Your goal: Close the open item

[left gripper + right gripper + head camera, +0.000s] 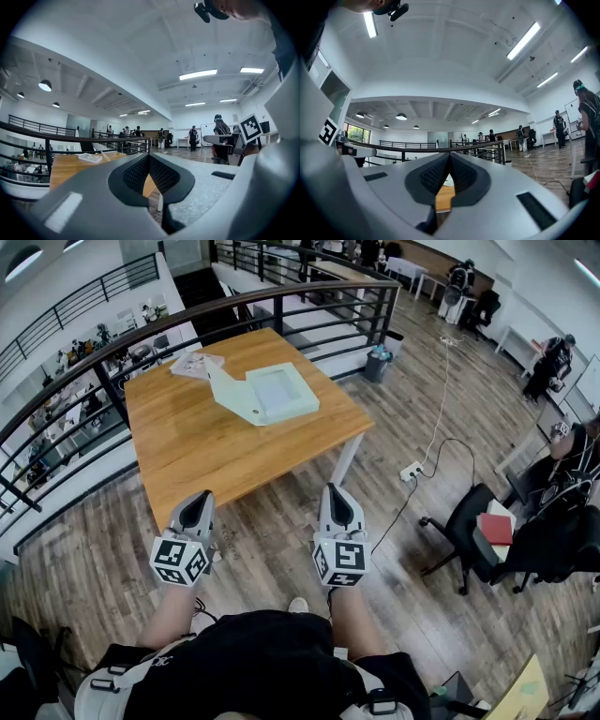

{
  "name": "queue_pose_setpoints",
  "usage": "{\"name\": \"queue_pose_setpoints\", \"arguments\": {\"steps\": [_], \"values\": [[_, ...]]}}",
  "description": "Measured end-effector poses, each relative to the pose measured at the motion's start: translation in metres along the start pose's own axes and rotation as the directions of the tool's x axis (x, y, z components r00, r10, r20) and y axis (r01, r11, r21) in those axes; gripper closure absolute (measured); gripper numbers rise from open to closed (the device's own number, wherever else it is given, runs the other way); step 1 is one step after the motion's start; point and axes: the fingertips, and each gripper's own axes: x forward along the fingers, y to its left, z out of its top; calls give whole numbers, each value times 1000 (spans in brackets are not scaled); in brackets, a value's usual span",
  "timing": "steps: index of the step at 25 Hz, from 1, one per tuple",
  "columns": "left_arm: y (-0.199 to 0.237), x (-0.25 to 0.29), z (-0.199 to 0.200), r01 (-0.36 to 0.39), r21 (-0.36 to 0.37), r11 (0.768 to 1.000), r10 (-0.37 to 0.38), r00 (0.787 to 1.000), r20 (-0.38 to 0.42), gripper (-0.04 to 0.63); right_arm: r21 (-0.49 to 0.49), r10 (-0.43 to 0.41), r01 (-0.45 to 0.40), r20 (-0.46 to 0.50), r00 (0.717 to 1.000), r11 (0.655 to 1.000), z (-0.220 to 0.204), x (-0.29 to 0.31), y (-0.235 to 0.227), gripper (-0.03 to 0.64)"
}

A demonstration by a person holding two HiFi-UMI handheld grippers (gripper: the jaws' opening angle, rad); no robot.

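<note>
A pale green flat box [269, 393] lies open in the middle of the wooden table [202, 446], its lid folded out to the left. Both grippers hover over the floor, short of the table's near edge, pointing toward it. The left gripper [199, 500] is shut with nothing in it, and in its own view the left gripper [149, 158] shows its pads meeting. My right gripper [338, 493] is also shut and empty; from its own camera the right gripper [449, 158] has its tips touching, with a sliver of table [443, 196] below them.
A booklet [195, 363] lies at the table's far left corner. A dark railing [281, 298] curves behind the table. On the floor to the right are a power strip [411, 471] with its cable and an office chair [473, 521] holding a red book.
</note>
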Motion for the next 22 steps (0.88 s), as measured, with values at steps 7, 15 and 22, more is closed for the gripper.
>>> {"name": "queue_pose_setpoints", "arguments": {"steps": [7,15,22], "values": [[-3,0,1,0,-2,1000,0,1000,-12,594,16,4,-4,-7,1000,1000,-1,0,-1,612],[-12,10,-11,5,-11,1000,-6,999,-46,594,48,8,-5,-53,999,999,-19,0,-15,612],[-29,29,-3,-10,-12,1000,10,1000,-21,594,53,17,-15,-31,999,999,-12,1,-44,612]]}}
